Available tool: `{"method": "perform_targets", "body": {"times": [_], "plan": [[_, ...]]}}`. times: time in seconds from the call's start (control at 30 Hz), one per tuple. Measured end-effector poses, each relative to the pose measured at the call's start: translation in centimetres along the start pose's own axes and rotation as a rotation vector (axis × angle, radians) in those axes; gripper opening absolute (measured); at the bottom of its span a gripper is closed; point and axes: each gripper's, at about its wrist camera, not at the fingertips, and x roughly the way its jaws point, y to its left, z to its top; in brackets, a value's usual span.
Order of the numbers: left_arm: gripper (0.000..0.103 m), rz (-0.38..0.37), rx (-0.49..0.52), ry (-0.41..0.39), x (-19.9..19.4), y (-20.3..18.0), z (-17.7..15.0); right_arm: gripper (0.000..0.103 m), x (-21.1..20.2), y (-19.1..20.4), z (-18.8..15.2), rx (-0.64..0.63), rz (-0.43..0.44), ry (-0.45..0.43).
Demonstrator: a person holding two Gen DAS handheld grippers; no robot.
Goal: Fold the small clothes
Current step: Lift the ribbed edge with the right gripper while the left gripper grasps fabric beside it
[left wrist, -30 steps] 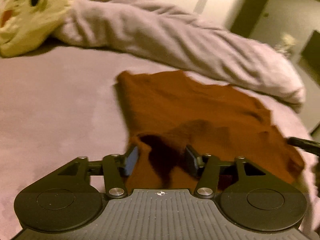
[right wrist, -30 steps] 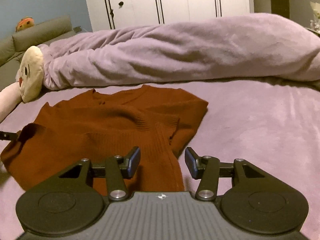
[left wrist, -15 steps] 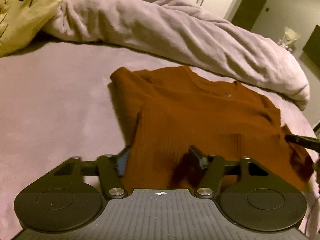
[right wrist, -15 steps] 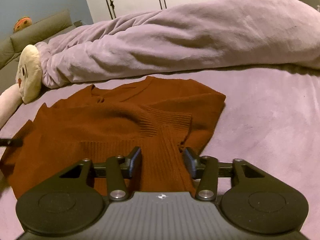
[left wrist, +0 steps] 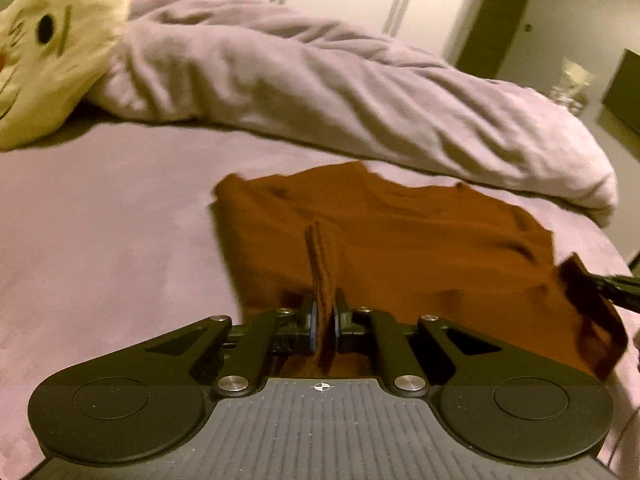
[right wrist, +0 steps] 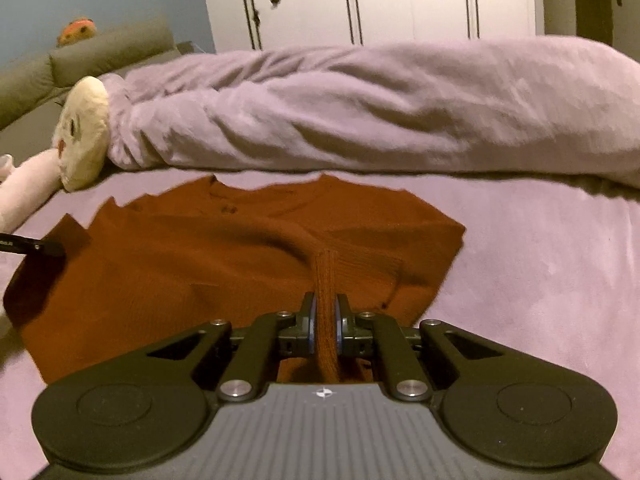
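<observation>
A rust-brown knitted sweater [left wrist: 420, 240] lies spread on the lilac bed sheet [left wrist: 100, 220]. My left gripper [left wrist: 323, 308] is shut on a raised pinch of its near-left ribbed edge. In the right wrist view the sweater [right wrist: 180, 272] fills the lower left, and my right gripper [right wrist: 325, 312] has its jaws closing on a ribbed fold at the near-right side, pads pressing the knit. Each view shows the other gripper's dark tip holding a lifted corner: the right gripper's tip [left wrist: 616, 284] and the left gripper's tip [right wrist: 28, 246].
A bunched lilac duvet [right wrist: 360, 112] runs across the bed behind the sweater. A cream plush toy [left wrist: 48, 48] lies at the far left. White wardrobe doors [right wrist: 380, 0] and a grey sofa [right wrist: 80, 64] stand beyond. The bed edge drops off at the right [left wrist: 624, 240].
Both grippers went from open around the sweater's near edge to shut on it. The pinched fabric now stands up in a ridge between each pair of pads.
</observation>
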Motion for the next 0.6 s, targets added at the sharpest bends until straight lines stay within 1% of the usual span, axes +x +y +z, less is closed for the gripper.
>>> {"method": "perform_targets", "body": {"times": [0.07,0.1,0.13,0.17,0.2,0.23,0.27,0.3,0.37,0.47,0.6], "plan": [[0.011,-0.022,0.0,0.013,0.5,-0.2,0.1,0.008,-0.2,0.2,0.1,-0.011,0.001,-0.008],[0.015,-0.021,-0.002,0.02,1.0,-0.3,0.0,0.008,-0.2,0.2,0.1,-0.015,0.002,-0.005],[0.02,-0.019,-0.001,0.031,1.5,-0.4,0.0,0.008,0.1,0.2,0.1,-0.022,-0.005,0.007],[0.027,-0.023,0.004,0.042,1.9,-0.6,-0.1,0.009,0.6,0.1,0.1,-0.027,-0.014,0.033],[0.028,-0.029,0.012,0.053,2.4,-0.8,-0.2,0.009,1.0,0.0,0.1,-0.027,-0.025,0.059],[0.028,-0.024,0.024,0.065,2.9,-1.1,-0.3,0.011,1.5,0.0,0.0,-0.027,-0.047,0.076],[0.027,-0.015,0.036,0.073,3.2,-1.3,-0.3,0.011,1.9,-0.1,0.0,-0.03,-0.059,0.087],[0.024,-0.007,0.045,0.075,3.4,-1.5,-0.3,0.011,2.1,-0.1,0.0,-0.033,-0.062,0.094],[0.01,0.007,0.031,0.07,3.6,-1.4,-0.3,0.01,2.3,0.1,0.1,-0.046,-0.074,0.097],[0.009,0.034,0.014,0.033,2.5,-1.2,0.1,0.006,1.7,0.8,0.2,-0.081,-0.097,0.075],[0.009,0.05,0.017,-0.039,-0.3,-1.3,2.0,0.006,-0.7,1.9,1.1,-0.131,-0.082,0.005]]}}
